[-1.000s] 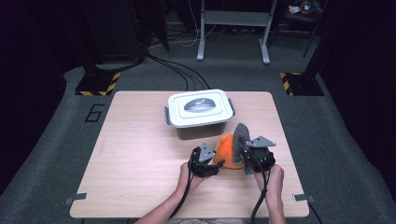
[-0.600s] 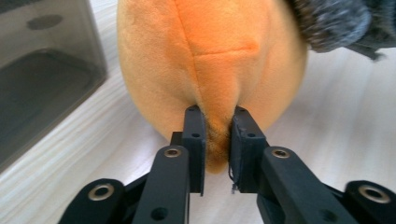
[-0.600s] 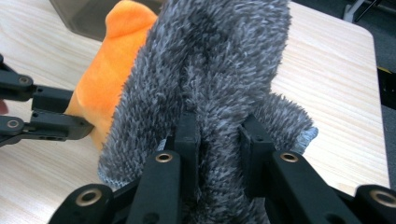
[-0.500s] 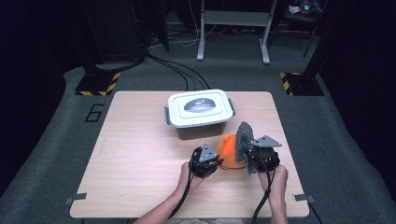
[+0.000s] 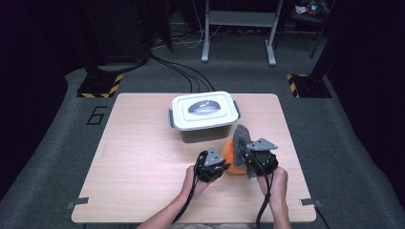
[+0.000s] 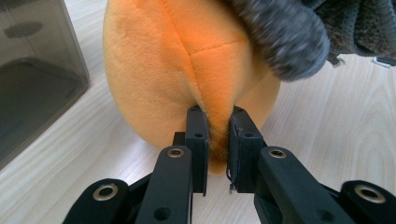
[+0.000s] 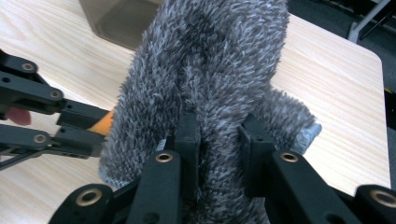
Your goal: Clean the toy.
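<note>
An orange plush toy [image 5: 232, 157] rests on the wooden table [image 5: 138, 157] between my two grippers. My left gripper [image 5: 216, 164] is shut on a fold of the orange plush toy [image 6: 187, 65], its jaws pinching the seam low on the body. My right gripper [image 5: 255, 160] is shut on a grey fuzzy cloth [image 5: 241, 138], which stands up above the jaws and drapes against the toy. In the right gripper view the grey fuzzy cloth [image 7: 210, 79] bulges between the jaws and hides most of the toy.
A closed white-lidded plastic box [image 5: 203, 112] with dark translucent walls stands just behind the toy. The table's left half is bare wood. Black stands and cables sit on the floor beyond the far edge.
Both grippers with the toy and cloth have shifted slightly toward the right and nearer the front. Their grips are unchanged.
</note>
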Tool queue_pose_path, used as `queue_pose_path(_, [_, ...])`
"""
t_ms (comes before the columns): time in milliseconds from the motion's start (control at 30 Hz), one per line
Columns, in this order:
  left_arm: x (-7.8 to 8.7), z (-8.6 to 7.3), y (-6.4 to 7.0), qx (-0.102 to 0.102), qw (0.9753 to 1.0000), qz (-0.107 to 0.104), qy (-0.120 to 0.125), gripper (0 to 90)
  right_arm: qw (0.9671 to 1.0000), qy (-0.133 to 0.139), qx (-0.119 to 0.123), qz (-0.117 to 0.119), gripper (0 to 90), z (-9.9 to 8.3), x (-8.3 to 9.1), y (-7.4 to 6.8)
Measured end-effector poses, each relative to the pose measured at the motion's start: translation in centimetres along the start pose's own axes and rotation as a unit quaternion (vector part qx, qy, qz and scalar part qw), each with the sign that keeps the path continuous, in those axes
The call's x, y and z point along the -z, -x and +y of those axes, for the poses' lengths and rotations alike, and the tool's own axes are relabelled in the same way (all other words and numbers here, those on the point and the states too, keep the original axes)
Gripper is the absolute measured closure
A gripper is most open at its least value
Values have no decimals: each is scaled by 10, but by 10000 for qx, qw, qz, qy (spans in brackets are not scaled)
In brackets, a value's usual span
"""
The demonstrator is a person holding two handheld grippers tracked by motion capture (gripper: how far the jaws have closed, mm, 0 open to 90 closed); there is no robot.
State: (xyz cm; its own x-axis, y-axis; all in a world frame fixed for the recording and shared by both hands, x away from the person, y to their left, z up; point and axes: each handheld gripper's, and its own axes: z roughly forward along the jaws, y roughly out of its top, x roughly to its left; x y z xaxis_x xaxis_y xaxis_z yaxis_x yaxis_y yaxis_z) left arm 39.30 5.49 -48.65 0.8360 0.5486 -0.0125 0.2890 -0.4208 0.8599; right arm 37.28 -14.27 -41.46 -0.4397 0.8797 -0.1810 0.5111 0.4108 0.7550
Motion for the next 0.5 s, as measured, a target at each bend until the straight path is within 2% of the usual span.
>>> queue_pose_path(100, [-1,-1,-1,-6,10000,-14,2,799,9999,-88,-115,-66,726,-4,-3,9])
queue_pose_path(267, [-2,-1,-2,-24,10000,-1,-9,797,9982,-264,-527,-104,726,-17,-13,28])
queue_pose_path(333, [-2,-1,-2,-12,10000,-14,1,796,9976,-300,-612,-116,726,-23,-18,36])
queue_pose_path(500, [-4,0,-3,-15,10000,23,30,794,9939,-541,-947,-146,727,-36,-30,50])
